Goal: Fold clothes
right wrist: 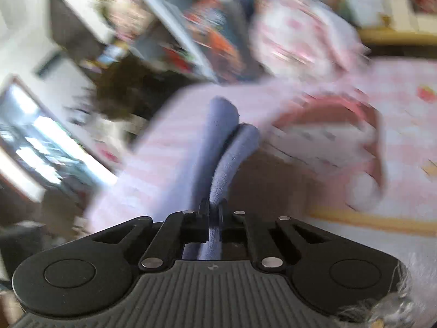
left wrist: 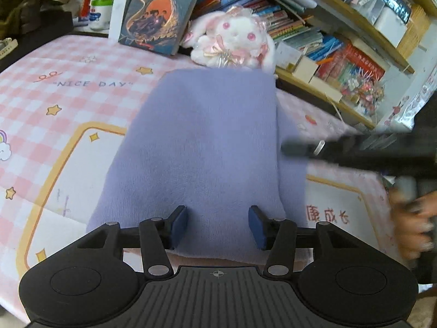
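- L gripper (left wrist: pixel 218 225): jaws apart, blue pads (left wrist: pixel 179 225) standing over the near end of the lavender knit garment (left wrist: pixel 202 147); nothing pinched between them, cloth merely passes beneath the gap.
- R gripper (right wrist: pixel 214 213): jaws clenched on a bunched fold of the same lavender garment (right wrist: pixel 224 142); two rolled ridges of cloth rise from the pinch, lifted clear of the surface. R-wrist view heavily blurred.
- Garment, L-wrist view: lies as a long folded panel on the pink checked mat (left wrist: pixel 54 104), running from the gripper away toward the far edge; an under-layer shows along its right side.
- R gripper seen from L-wrist view: dark blurred bar (left wrist: pixel 341 150) reaching in from the right, tip at the garment's right edge; a hand (left wrist: pixel 412 218) blurred behind it.
- Mat: printed w/ stars, a yellow-bordered panel and "NICE DAY".
- Beyond the garment's far end: white plush rabbit (left wrist: pixel 232 41) w/ pink eyes and ribbons; to its left a book (left wrist: pixel 161 11) leaning upright.
- Background: bookshelf (left wrist: pixel 341 35) packed w/ books at right; pen cup (left wrist: pixel 101 11) at far left.
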The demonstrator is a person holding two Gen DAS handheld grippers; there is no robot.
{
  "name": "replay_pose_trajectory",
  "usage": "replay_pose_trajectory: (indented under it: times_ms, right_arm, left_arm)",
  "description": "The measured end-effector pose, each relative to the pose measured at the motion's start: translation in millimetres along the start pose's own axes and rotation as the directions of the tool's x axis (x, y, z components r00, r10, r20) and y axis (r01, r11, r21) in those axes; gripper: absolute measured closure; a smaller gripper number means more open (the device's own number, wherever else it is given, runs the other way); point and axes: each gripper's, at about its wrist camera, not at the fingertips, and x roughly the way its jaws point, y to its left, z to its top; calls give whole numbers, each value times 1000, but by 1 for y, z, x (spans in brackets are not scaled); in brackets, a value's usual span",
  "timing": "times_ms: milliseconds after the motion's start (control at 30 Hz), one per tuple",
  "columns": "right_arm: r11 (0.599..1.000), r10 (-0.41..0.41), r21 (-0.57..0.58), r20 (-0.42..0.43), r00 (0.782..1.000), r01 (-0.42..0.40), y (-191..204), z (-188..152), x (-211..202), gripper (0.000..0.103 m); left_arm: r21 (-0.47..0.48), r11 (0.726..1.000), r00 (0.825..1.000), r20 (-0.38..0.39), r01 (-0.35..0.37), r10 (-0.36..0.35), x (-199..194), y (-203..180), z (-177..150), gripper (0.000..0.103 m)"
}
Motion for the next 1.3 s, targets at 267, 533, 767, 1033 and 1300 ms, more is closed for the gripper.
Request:
replay_pose_trajectory:
  times_ms: [267, 533, 767, 1033, 1300]
  right_arm:
    - [988, -24, 151, 11, 1000, 22, -28, 2, 3, 68]
    - [987, -60, 147, -51, 997, 67, -11, 3, 24, 49]
    - [999, 32, 21, 31, 999, -32, 15, 0, 4, 93]
    - [975, -80, 206, -10, 997, 81, -28, -18, 9, 103]
    - [980, -140, 150, 28, 990, 134, -9, -25, -14, 92]
  left_arm:
    - [29, 999, 1000, 3, -17, 17, 2, -5, -2, 50]
    - [-14, 1000, 1000, 22, -8, 9, 0, -2, -4, 48]
    - [-9, 1000, 1000, 18, -18, 18, 1, -3, -3, 47]
    - [11, 1000, 1000, 2, -29, 29, 1, -6, -2, 46]
    - [14, 999, 999, 21, -38, 38, -11, -10, 2, 40]
